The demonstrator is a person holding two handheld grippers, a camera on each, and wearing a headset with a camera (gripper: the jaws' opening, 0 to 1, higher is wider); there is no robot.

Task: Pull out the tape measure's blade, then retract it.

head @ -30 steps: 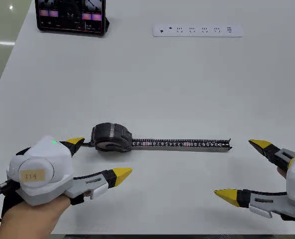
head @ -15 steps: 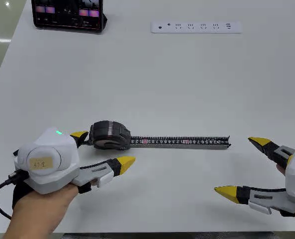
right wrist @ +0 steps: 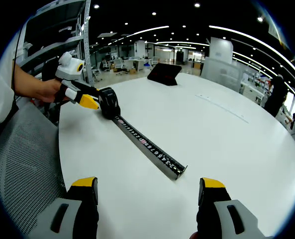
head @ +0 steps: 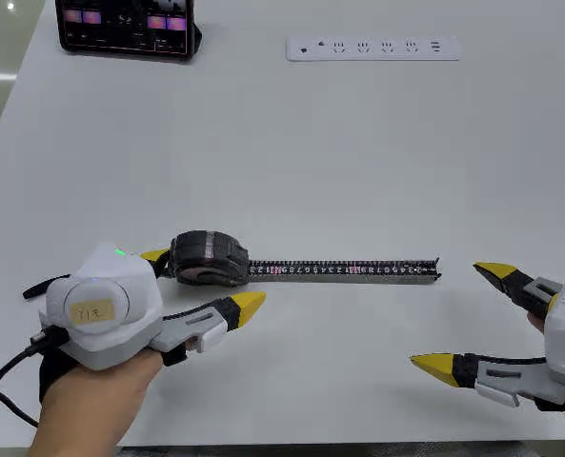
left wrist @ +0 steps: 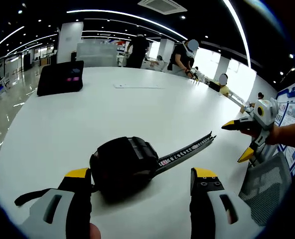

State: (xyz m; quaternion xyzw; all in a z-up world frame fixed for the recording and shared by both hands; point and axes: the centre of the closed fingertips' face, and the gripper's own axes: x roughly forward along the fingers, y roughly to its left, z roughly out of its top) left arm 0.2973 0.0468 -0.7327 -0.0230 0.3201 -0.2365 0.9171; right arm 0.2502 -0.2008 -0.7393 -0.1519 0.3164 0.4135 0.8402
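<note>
The left gripper [head: 201, 280] is open, its two yellow-tipped jaws spread wide. The black case of the tape measure [head: 209, 259] lies on the white surface [head: 311, 162] between them. In the left gripper view the case sits closer to one jaw, and a clear gap separates it from the other, so the jaws are not clamped on it. From the case the blade [head: 344, 270] runs flat along the surface, away from the left gripper and toward the right one, with its markings facing up.

The right gripper [head: 455, 315] is also open and holds nothing. The hooked end of the blade lies just ahead of its jaws, in line with the gap between them and touching neither.

Well beyond both grippers, at the far side of the surface, a white power strip [head: 373, 48] lies flat. A dark tablet [head: 125, 24] with a lit screen stands off to its left. A black cable [head: 15, 367] trails from the back of the left gripper.
</note>
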